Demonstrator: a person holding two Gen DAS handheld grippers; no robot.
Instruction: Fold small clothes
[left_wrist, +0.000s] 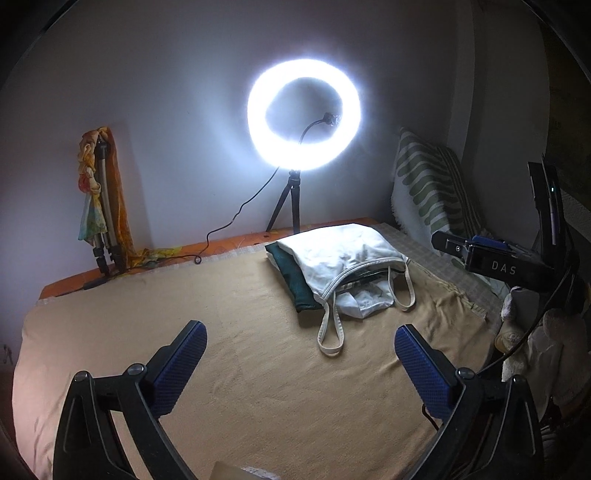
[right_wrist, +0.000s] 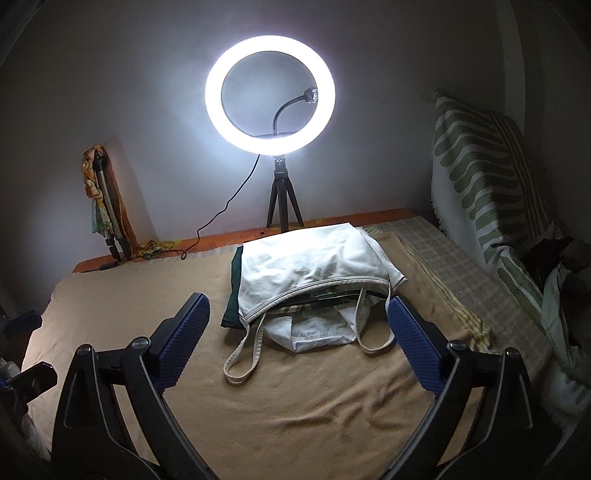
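Right wrist view — white camisole (right_wrist: 310, 262) atop green cloth (right_wrist: 232, 299), jaws wide apart.

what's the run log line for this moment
left gripper: open, empty | right gripper: open, empty | white camisole: unfolded atop green garment | blanket

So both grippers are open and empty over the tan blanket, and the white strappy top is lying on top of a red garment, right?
Not quite: the garment under the white strappy top is dark green, not red, as the right wrist view shows. The rest holds: the left gripper and right gripper are open and empty over the tan blanket.
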